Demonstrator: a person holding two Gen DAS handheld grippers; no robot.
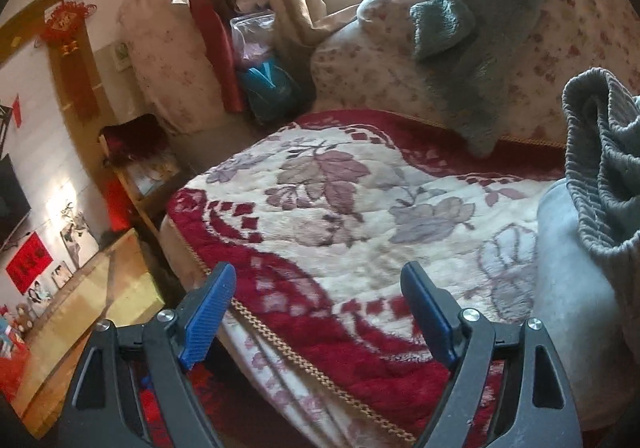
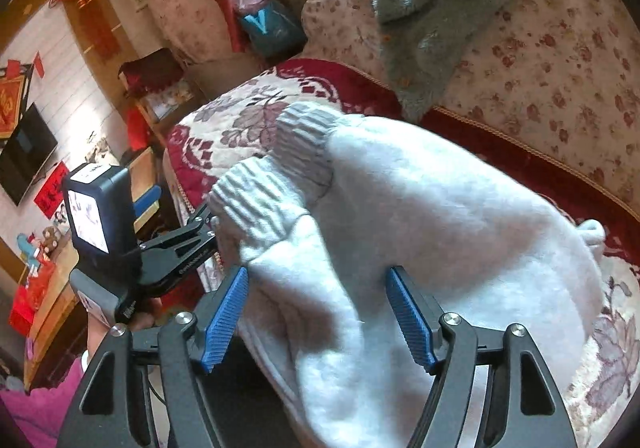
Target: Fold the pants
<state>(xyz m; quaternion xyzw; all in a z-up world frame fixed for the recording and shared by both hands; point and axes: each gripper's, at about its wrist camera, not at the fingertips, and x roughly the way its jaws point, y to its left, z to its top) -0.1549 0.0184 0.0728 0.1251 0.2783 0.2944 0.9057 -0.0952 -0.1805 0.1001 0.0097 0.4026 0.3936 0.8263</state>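
Light grey pants (image 2: pixel 400 216) lie bunched on the floral blanket (image 1: pixel 320 184), ribbed cuffs (image 2: pixel 280 168) toward 10 o'clock. Right gripper (image 2: pixel 316 280) spread open around the fabric, not clamped. Left gripper (image 1: pixel 318 280) open, holding nothing, pants at its 3 o'clock.

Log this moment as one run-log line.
left gripper: open, empty | right gripper: open, astride pants | pants: bunched on blanket

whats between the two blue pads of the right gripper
In the right wrist view, a thick fold of the pale grey fleece pants bulges up between the right gripper's open blue pads, which haven't closed on it.
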